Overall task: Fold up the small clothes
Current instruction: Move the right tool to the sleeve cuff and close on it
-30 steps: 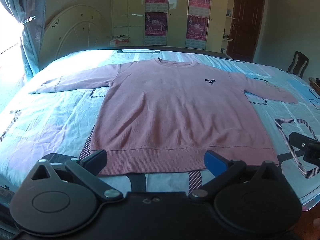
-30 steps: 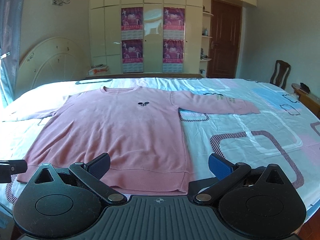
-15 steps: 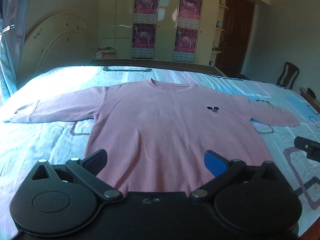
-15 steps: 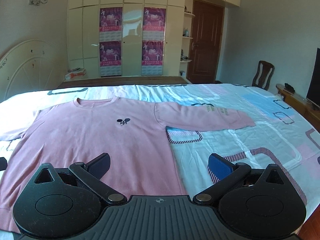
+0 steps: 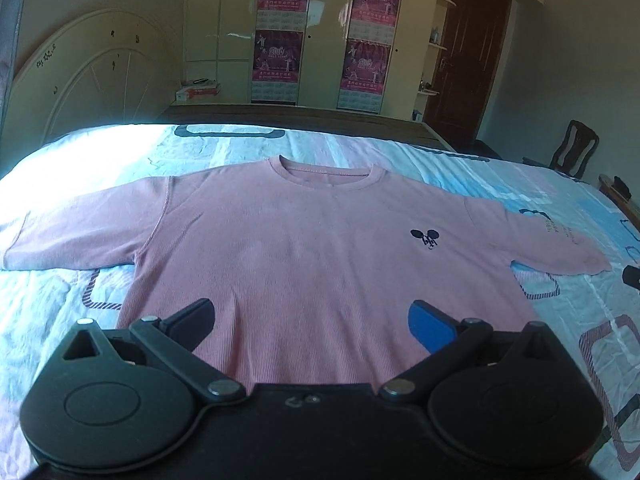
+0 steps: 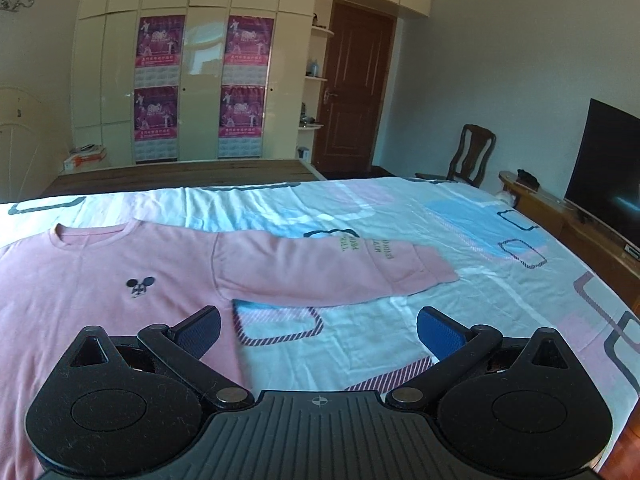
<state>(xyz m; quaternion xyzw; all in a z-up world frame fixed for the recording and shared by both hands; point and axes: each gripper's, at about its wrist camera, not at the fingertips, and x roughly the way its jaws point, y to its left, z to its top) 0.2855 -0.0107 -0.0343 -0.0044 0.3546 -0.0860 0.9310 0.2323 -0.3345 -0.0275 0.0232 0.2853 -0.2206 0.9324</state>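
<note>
A pink long-sleeved sweater (image 5: 312,248) lies flat and face up on the bed, neckline away from me, both sleeves spread sideways. A small black mouse logo (image 5: 425,237) marks its chest. My left gripper (image 5: 312,320) hovers open over the sweater's lower body, nothing between its fingers. In the right wrist view the sweater (image 6: 100,280) fills the left side and its right sleeve (image 6: 336,268) stretches out to the right. My right gripper (image 6: 318,330) stands open above the bedsheet just below that sleeve, its left finger over the sweater's side edge.
The bed carries a pale sheet (image 6: 460,248) with pink, blue and striped shapes. A white headboard (image 5: 92,88) stands at the left, wardrobes with posters (image 5: 320,36) behind. A chair (image 6: 472,156), a wooden bench (image 6: 560,216) and a dark screen (image 6: 604,168) flank the bed's right side.
Both grippers have moved forward over the bed, the sweater's hem slipping out of view beneath them. The right gripper has swung right toward the sleeve. Both stay open.
</note>
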